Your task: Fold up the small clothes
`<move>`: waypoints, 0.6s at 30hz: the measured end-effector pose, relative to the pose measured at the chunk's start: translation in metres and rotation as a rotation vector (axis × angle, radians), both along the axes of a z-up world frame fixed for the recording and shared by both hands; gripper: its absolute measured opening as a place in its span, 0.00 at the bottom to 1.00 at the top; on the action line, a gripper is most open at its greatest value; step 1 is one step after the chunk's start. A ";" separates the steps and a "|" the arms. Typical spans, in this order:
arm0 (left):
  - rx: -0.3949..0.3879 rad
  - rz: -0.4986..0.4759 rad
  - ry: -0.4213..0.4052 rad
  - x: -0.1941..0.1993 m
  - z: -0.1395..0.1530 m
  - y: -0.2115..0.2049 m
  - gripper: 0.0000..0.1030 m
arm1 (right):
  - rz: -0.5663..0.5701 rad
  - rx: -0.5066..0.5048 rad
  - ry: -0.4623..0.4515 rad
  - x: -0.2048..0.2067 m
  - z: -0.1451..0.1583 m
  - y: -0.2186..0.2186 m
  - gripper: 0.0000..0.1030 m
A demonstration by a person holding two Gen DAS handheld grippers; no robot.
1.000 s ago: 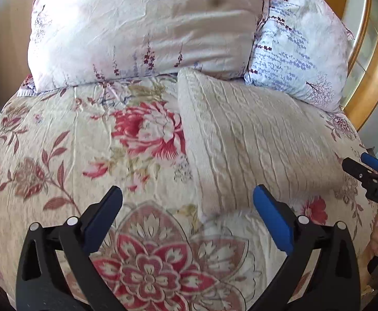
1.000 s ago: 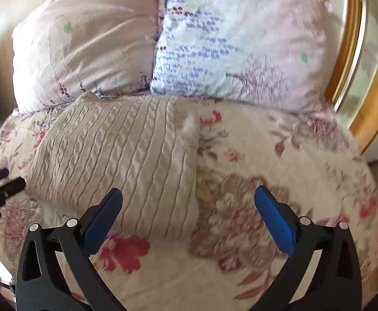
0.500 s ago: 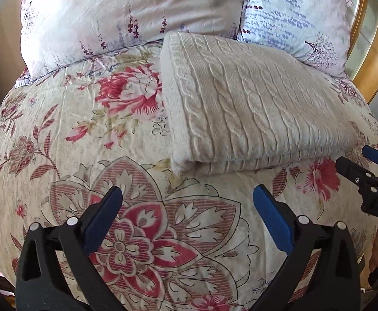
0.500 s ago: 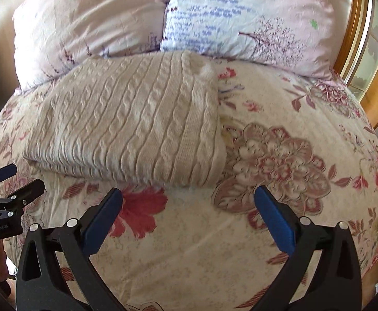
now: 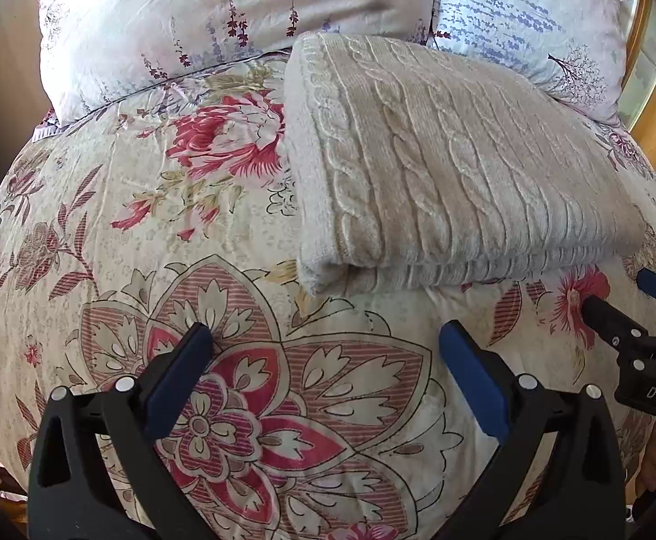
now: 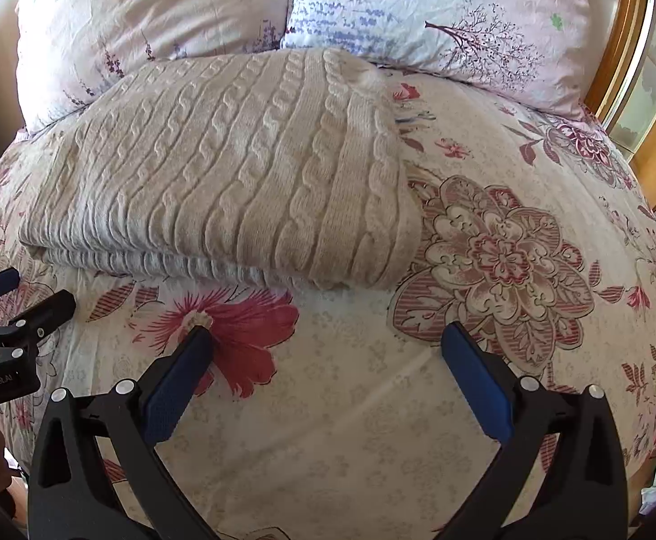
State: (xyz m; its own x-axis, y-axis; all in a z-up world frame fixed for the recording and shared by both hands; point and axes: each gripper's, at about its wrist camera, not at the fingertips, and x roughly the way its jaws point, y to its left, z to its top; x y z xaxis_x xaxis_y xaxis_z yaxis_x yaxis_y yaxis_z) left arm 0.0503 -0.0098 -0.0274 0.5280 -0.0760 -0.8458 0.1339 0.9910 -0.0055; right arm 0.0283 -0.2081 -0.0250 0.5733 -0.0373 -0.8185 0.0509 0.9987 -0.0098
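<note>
A cream cable-knit sweater [image 5: 440, 171] lies folded into a flat rectangle on the floral bedspread [image 5: 170, 234], its far edge against the pillows. It also shows in the right wrist view [image 6: 238, 180]. My left gripper [image 5: 325, 351] is open and empty, hovering over the bedspread just short of the sweater's near left corner. My right gripper [image 6: 328, 351] is open and empty, just short of the sweater's near right corner. Each gripper shows at the edge of the other's view: the right one [image 5: 620, 301] and the left one [image 6: 22, 297].
Two pillows lean at the head of the bed: a pink one [image 5: 238, 18] on the left and a white one with blue print [image 5: 530, 13] on the right. A wooden headboard frame [image 6: 616, 45] stands at the far right.
Both grippers have pulled back toward me and away from the sweater, which now lies farther ahead and shows its folded near edge. Both stayed open and empty.
</note>
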 end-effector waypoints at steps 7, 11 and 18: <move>-0.003 0.000 0.003 0.002 -0.002 0.000 0.98 | -0.011 0.017 0.000 0.001 -0.001 -0.002 0.99; -0.003 -0.004 0.000 0.002 -0.002 0.000 0.98 | -0.013 0.016 0.001 0.001 -0.001 -0.002 0.99; -0.003 -0.001 -0.003 0.001 -0.002 0.000 0.98 | -0.014 0.016 0.000 0.001 -0.001 -0.001 0.99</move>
